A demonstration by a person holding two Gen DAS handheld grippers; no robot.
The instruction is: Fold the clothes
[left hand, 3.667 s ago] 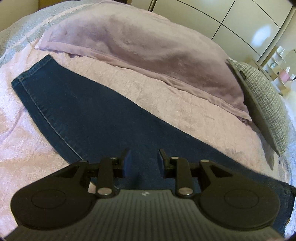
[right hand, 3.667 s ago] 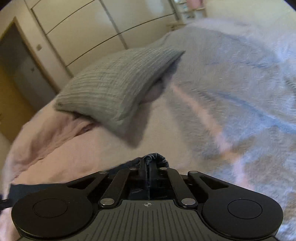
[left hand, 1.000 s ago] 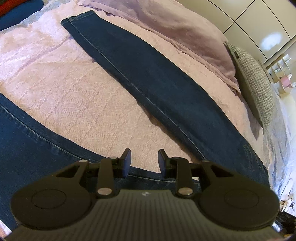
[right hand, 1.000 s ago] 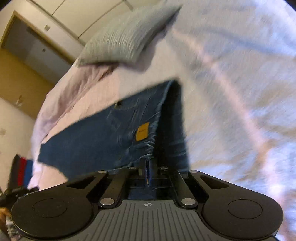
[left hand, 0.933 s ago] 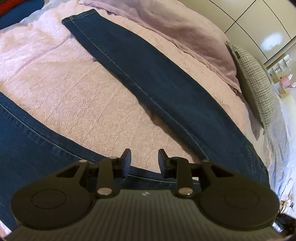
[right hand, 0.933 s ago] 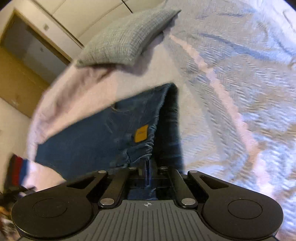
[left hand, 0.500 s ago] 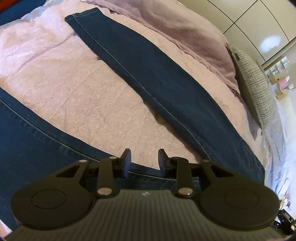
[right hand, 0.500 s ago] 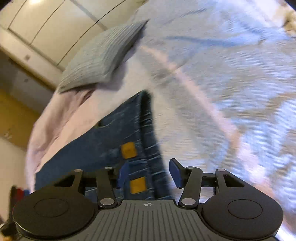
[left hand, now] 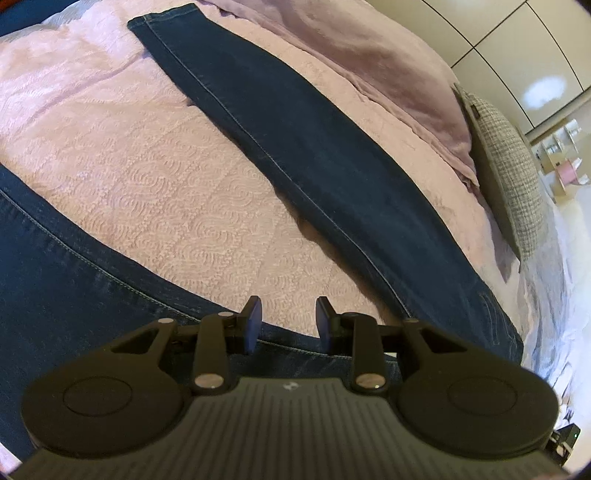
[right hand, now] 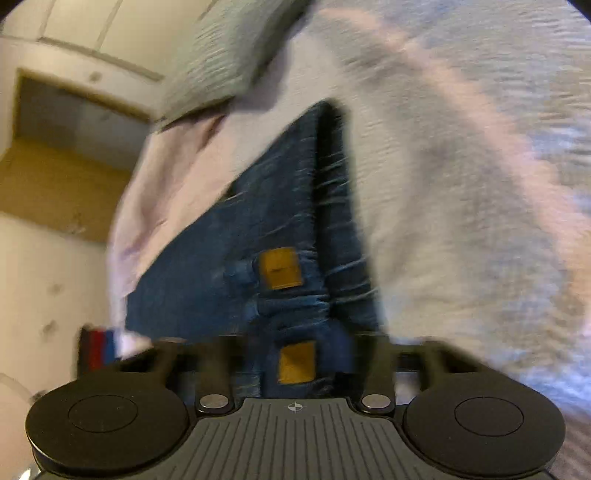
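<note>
Jeans (left hand: pixel 317 162) lie spread flat on the bed's pink quilted bedspread (left hand: pixel 155 177), one leg running long and straight from the far upper left down to the lower right, the other crossing low under the left hand-held gripper (left hand: pixel 286 319). That gripper hovers just above the inner seam of the near leg, jaws partly apart with nothing between them. In the right wrist view, which is blurred, the waistband (right hand: pixel 295 295) with its two mustard tags (right hand: pixel 279 267) bunches up right at the right hand-held gripper (right hand: pixel 295 363); its jaws are closing with the denim between them, though whether the pads press yet is unclear. The right hand is nearer the waist end, so the jeans' long axis stretches away from it toward the hem (left hand: pixel 166 13). A grey pillow (left hand: pixel 506 177) sits well apart.
</note>
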